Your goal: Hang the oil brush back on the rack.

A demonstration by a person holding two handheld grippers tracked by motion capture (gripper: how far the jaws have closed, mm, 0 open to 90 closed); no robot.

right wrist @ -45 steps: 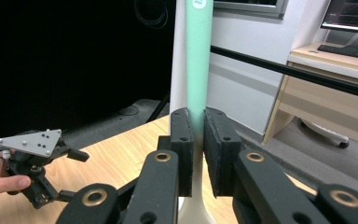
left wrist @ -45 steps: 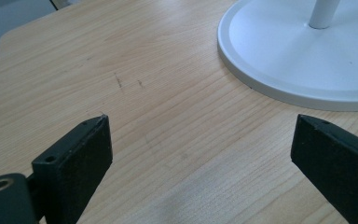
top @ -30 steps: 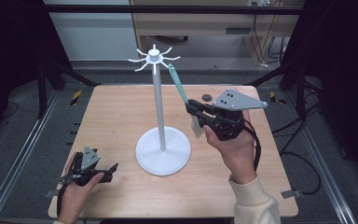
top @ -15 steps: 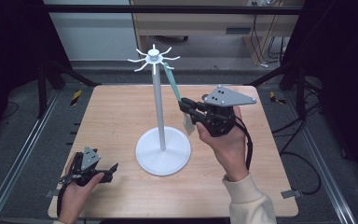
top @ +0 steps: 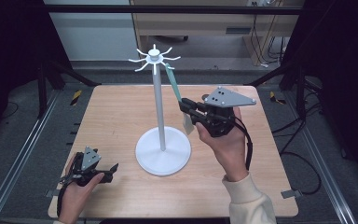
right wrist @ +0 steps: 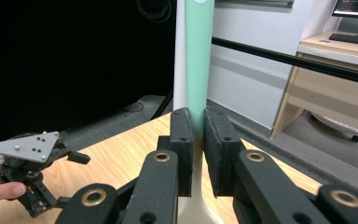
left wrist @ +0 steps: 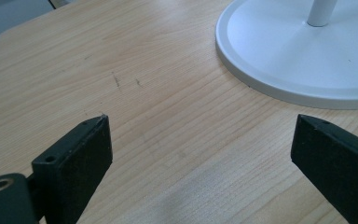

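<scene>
A white stand rises from a round base at the table's middle, its thin pole topped by a ring of hooks. My right gripper is held in the air just right of the pole, shut on a utensil's green handle. The handle slants up to the hooks and its pale head hangs below the jaws. In the right gripper view the green handle stands straight up from between the closed pads. My left gripper rests on the table at front left, open, with bare wood between its jaws.
The wooden table has metal rails along both sides. Black frame posts stand at the back corners. A desk and cables lie beyond the far edge. The stand's base is just ahead of the left gripper.
My right gripper has carried the utensil leftward, closer to the pole, and the handle's top now sits at the hooks. The left gripper has stayed put.
</scene>
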